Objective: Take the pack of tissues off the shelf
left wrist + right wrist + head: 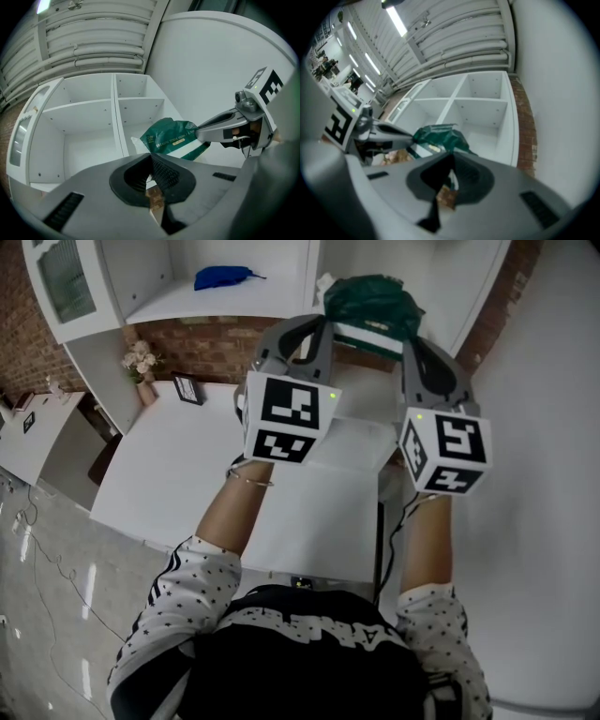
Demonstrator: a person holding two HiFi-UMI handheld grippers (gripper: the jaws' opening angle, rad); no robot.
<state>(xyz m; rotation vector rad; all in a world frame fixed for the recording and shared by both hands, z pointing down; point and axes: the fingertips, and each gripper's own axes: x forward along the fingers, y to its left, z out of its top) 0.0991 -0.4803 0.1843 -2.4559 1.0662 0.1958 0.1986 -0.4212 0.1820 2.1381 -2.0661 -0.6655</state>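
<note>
The green and white pack of tissues (370, 301) hangs in the air in front of the white shelf unit (234, 301), held from both sides. In the head view my left gripper (326, 322) meets its left end and my right gripper (409, 334) its right end. In the left gripper view the pack (173, 138) has a white edge running down into the left gripper's (151, 157) shut jaws, while the right gripper's fingers (213, 131) clamp its far side. The right gripper view shows the pack (440, 138) just past my right gripper (451, 157), whose jaws pinch its edge.
A blue object (223, 277) lies on a shelf board at the left. Below stand a white table (187, 474), a small flower vase (141, 362) and a framed picture (187, 388) against a brick wall. A white wall (544, 427) rises at the right.
</note>
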